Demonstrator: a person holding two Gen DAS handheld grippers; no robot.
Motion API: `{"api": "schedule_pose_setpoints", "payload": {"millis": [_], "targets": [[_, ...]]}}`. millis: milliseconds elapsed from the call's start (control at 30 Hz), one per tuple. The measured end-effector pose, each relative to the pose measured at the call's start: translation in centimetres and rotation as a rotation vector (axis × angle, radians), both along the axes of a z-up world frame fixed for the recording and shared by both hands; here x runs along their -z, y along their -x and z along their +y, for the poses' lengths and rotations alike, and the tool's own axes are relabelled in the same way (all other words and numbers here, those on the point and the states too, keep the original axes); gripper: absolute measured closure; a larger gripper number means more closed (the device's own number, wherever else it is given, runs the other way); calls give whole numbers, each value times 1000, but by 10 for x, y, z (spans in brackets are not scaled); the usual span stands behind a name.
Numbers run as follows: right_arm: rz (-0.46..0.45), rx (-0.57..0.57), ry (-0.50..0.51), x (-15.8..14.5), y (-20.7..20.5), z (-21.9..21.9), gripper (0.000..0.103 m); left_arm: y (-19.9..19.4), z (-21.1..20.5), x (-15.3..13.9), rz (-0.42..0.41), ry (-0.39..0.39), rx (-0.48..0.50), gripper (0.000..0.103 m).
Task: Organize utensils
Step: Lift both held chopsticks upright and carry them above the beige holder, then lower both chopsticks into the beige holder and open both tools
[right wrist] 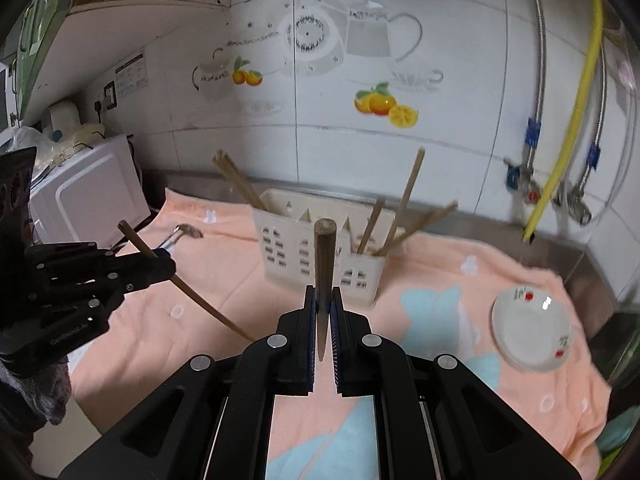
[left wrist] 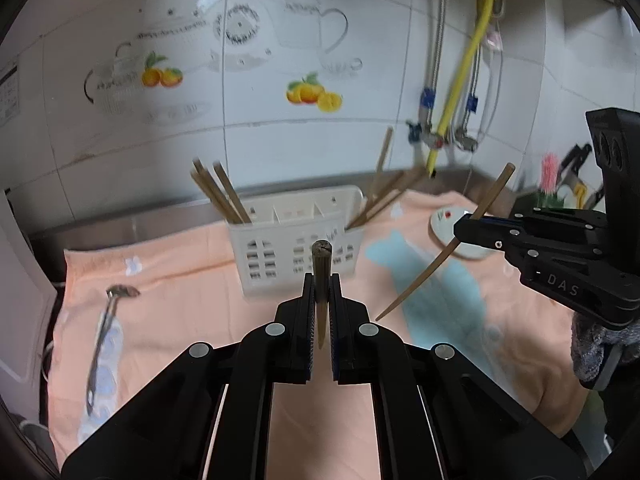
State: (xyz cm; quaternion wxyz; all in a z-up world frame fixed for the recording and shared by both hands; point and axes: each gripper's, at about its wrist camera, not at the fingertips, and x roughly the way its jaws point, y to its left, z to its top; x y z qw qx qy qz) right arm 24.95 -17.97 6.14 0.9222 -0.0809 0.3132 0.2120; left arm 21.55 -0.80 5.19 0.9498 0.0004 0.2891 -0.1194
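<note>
Left wrist view showed the left gripper point(left wrist: 321, 300) clenched on a wooden chopstick point(left wrist: 321, 280) that pointed ahead, its tip hanging free between the pads. Past it stood the white utensil caddy point(left wrist: 298, 254) on the peach towel point(left wrist: 180, 312), with chopsticks leaning out of its left point(left wrist: 218, 192) and right point(left wrist: 380, 192) compartments; motion blur softened them. A metal spoon point(left wrist: 102, 340) lay on the towel at left, well apart. At right, the right gripper point(left wrist: 466, 232) pinched a second chopstick point(left wrist: 440, 256) held slantwise, beside a small white dish point(left wrist: 444, 220) it partly hid. The right wrist view showed the right gripper point(right wrist: 323, 304) gripping that chopstick point(right wrist: 324, 264), and the left gripper point(right wrist: 160, 264), cut off at the frame's edge.
</note>
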Motion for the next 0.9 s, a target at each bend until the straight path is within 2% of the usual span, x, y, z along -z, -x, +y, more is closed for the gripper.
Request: {"api": "schedule_pose_setpoints", "payload": {"millis": [233, 567, 700, 900], "targets": [[-43, 4, -14, -37, -21, 3, 96, -16, 8, -42, -66, -4, -19, 98], [-87, 10, -62, -74, -41, 0, 96, -45, 9, -96, -156, -38, -50, 98], [-113, 27, -74, -89, -53, -1, 96, -61, 9, -100, -159, -43, -69, 98], [-142, 66, -95, -101, -75, -5, 96, -87, 10, -92, -144, -48, -94, 98]]}}
